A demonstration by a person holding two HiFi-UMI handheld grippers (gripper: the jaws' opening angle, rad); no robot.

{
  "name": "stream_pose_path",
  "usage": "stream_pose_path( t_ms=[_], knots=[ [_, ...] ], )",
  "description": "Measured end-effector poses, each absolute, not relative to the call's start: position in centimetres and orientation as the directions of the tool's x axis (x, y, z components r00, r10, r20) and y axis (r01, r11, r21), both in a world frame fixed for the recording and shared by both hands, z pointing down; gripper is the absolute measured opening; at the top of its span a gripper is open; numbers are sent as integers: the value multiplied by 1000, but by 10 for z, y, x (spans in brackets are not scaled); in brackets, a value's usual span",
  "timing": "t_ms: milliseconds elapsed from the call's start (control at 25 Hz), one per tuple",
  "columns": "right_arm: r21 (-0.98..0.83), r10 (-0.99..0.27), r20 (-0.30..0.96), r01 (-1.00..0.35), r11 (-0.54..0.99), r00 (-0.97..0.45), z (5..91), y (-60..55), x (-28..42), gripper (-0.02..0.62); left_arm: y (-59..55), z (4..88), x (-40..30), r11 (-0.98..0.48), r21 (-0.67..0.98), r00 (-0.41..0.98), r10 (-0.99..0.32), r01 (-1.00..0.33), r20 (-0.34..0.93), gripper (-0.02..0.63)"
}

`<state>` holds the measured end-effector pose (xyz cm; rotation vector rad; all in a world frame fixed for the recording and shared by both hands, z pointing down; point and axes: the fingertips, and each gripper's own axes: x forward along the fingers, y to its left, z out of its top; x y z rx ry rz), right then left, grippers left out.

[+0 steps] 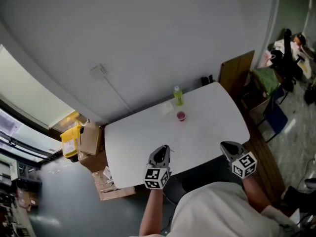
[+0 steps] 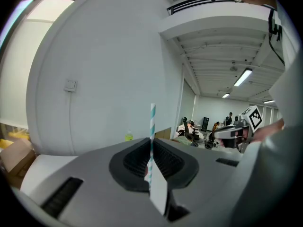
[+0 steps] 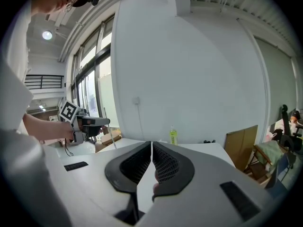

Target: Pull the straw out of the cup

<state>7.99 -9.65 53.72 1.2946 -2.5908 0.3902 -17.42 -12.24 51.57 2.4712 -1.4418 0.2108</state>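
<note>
A teal-and-white striped straw (image 2: 152,122) stands upright between the jaws of my left gripper (image 2: 151,148), which is shut on it. In the head view that gripper (image 1: 164,149) hovers over the near edge of the white table (image 1: 148,137). The small pink cup (image 1: 181,115) sits well beyond it toward the table's middle, with no straw in it. My right gripper (image 1: 226,146) is at the table's near right edge. Its jaws (image 3: 151,150) are shut with nothing between them. The right gripper view shows the left gripper (image 3: 90,123) off to the left.
A green bottle (image 1: 178,96) stands just behind the cup, near the wall. Cardboard boxes (image 1: 90,138) and a yellow item lie on the floor left of the table. A wooden board (image 1: 236,70) leans at the right, with chairs and clutter beyond.
</note>
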Motion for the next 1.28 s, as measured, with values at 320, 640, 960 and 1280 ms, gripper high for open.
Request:
stream_pose_path(
  t_ms=[320,640,960,1280],
  knots=[
    [-151,-714,324,-779,609,-621,542,-90,93,38,-99,507,-160,-438,164,466,-850,-884,247,20],
    [-136,-688,306,-746,652,-658,535,-87,92,37,-81,505,-153,-413,163,443,-861,-896,250,20],
    [-136,-661,300,-716,684,-688,536,-85,83,37,-76,500,-154,-399,148,424,-871,-905,247,20],
    [-144,-650,288,-703,696,-703,532,-92,81,37,-78,495,-154,-386,155,413,-879,-909,237,20]
  ],
)
